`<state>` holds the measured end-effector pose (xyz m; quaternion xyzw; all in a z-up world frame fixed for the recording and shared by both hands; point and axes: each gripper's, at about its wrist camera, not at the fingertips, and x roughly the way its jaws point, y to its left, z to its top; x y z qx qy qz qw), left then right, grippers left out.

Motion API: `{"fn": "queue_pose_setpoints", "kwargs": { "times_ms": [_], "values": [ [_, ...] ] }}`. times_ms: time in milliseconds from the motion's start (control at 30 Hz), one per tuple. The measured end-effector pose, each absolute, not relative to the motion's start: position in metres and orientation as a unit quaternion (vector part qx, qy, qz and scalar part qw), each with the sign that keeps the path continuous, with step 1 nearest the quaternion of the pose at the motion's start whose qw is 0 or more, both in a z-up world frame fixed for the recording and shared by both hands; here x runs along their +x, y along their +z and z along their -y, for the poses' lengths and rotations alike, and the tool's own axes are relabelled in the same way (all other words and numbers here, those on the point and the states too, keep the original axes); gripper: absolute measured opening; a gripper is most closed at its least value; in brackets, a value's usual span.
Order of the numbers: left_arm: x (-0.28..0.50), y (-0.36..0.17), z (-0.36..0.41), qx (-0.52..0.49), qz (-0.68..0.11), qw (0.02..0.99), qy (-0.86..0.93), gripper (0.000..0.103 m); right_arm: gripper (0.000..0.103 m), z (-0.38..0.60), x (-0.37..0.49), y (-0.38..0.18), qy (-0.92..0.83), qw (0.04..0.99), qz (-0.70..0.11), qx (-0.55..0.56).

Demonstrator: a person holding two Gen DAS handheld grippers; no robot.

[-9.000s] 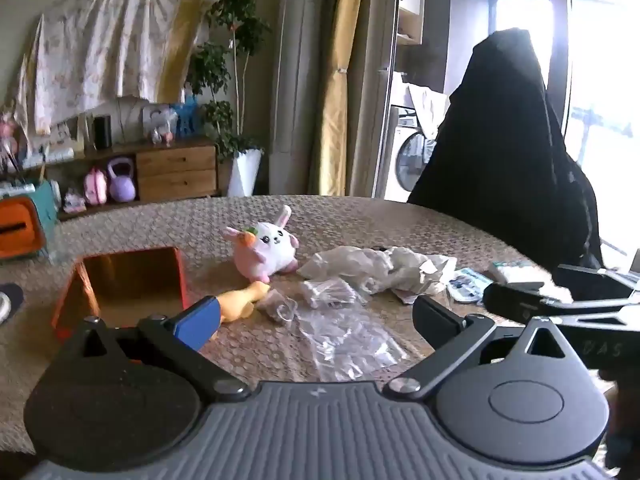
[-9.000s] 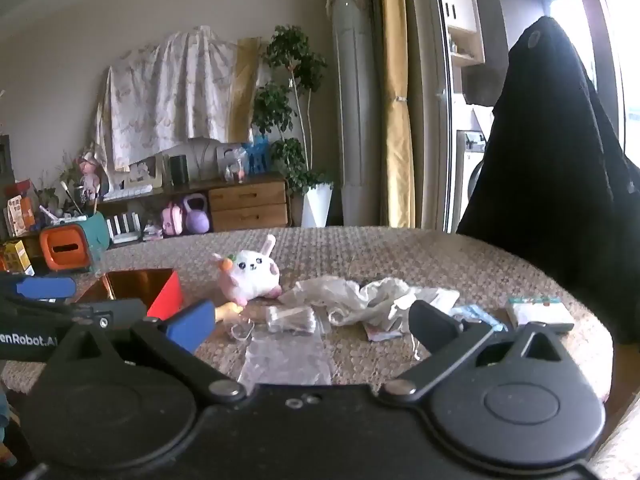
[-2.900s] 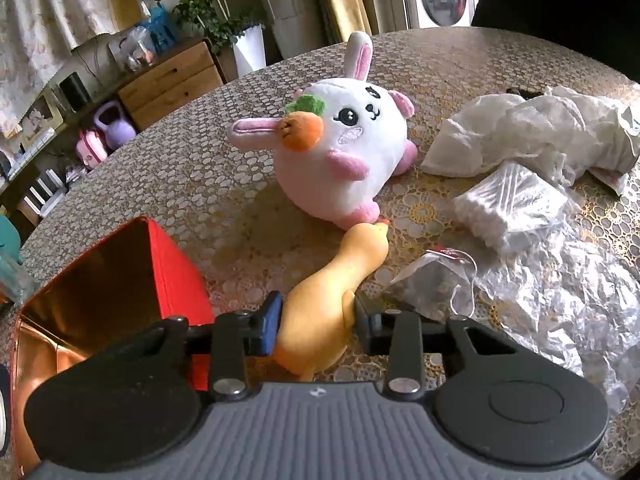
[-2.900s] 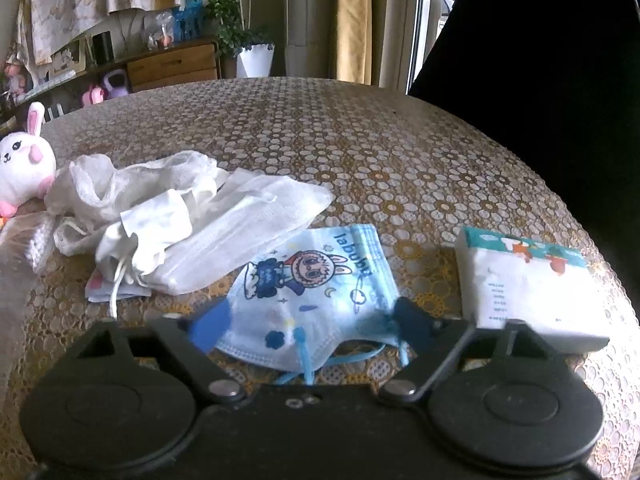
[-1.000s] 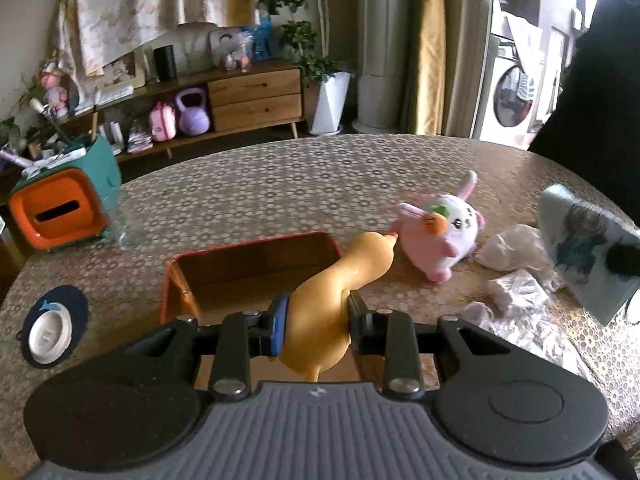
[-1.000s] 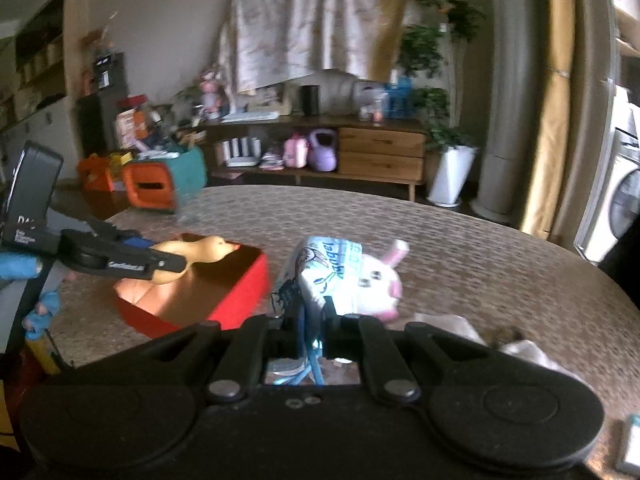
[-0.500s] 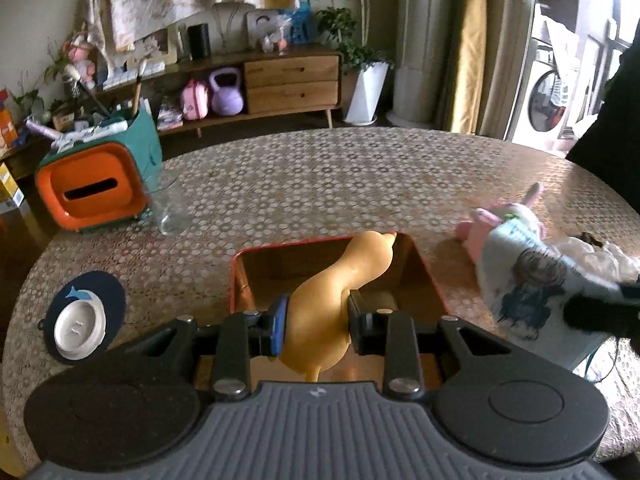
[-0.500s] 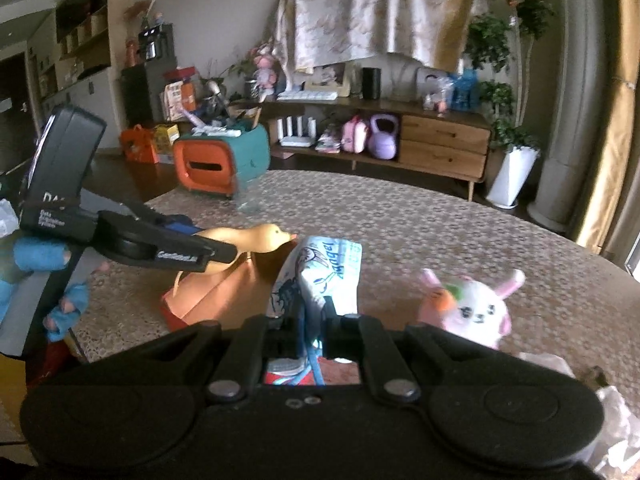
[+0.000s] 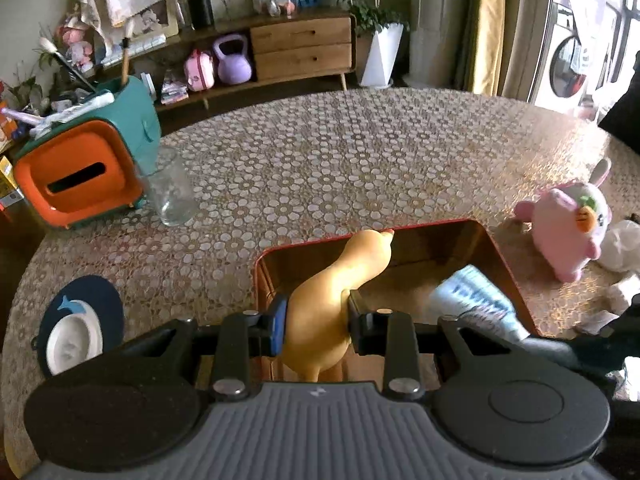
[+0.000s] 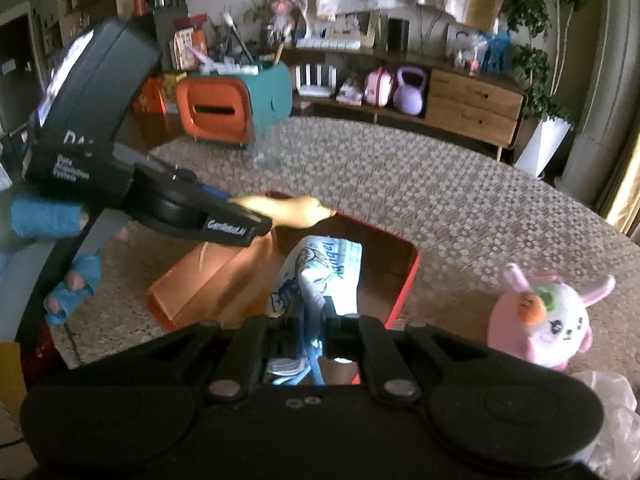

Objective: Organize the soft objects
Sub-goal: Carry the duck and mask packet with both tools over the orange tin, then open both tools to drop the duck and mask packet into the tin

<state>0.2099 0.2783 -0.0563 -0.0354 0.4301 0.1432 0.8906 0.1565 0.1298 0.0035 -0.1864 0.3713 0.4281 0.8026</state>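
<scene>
My left gripper (image 9: 316, 318) is shut on a soft yellow duck (image 9: 340, 292), held over the open red box (image 9: 500, 256); the duck's head reaches the box's far rim. From the right wrist view, the same duck (image 10: 296, 206) sticks out of the left gripper (image 10: 256, 216) above the box (image 10: 404, 288). My right gripper (image 10: 314, 316) is shut on a blue-and-white printed face mask (image 10: 324, 272), which hangs over the box's inside. The mask (image 9: 472, 300) appears blurred at the box's right side in the left wrist view. A pink bunny plush (image 9: 568, 220) sits on the table to the right of the box.
An orange-and-teal tissue holder (image 9: 80, 176) and a clear glass (image 9: 172, 188) stand at the table's far left. A dark blue coaster with a white disc (image 9: 76, 328) lies near the left edge. Crumpled white wrappers (image 9: 624, 240) lie beyond the bunny. A gloved hand (image 10: 76, 280) holds the left gripper.
Both grippers have moved left and downward over the red box, carrying the duck and the mask. The bunny has slid toward the right of both views.
</scene>
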Motion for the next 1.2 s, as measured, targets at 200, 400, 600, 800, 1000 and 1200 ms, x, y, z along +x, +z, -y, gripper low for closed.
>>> {"fn": "queue_pose_setpoints", "kwargs": {
  "times_ms": [200, 400, 600, 800, 1000, 1200],
  "values": [
    [0.232, -0.072, -0.283, -0.025, -0.453, 0.881, 0.134, 0.030, 0.006, -0.153, 0.168, -0.019, 0.426, 0.792, -0.382, -0.214],
    [0.248, -0.087, -0.293, -0.030, -0.476, 0.869, 0.130, 0.030, 0.006, -0.166, 0.176, -0.038, 0.427, 0.783, -0.394, -0.222],
    [0.255, -0.095, -0.289, -0.021, -0.490, 0.863, 0.121, 0.030, 0.007, -0.171, 0.174, -0.051, 0.436, 0.769, -0.407, -0.228],
    [0.255, -0.095, -0.288, -0.014, -0.493, 0.862, 0.117, 0.031, 0.010, -0.171, 0.170, -0.057, 0.435, 0.769, -0.412, -0.223],
    [0.251, -0.093, -0.285, -0.004, -0.489, 0.864, 0.118, 0.035, 0.018, -0.169, 0.171, -0.059, 0.433, 0.768, -0.417, -0.220],
    [0.244, -0.085, -0.282, 0.003, -0.470, 0.875, 0.113, 0.058, 0.026, -0.164, 0.169, -0.054, 0.433, 0.770, -0.415, -0.218]
  ]
}}
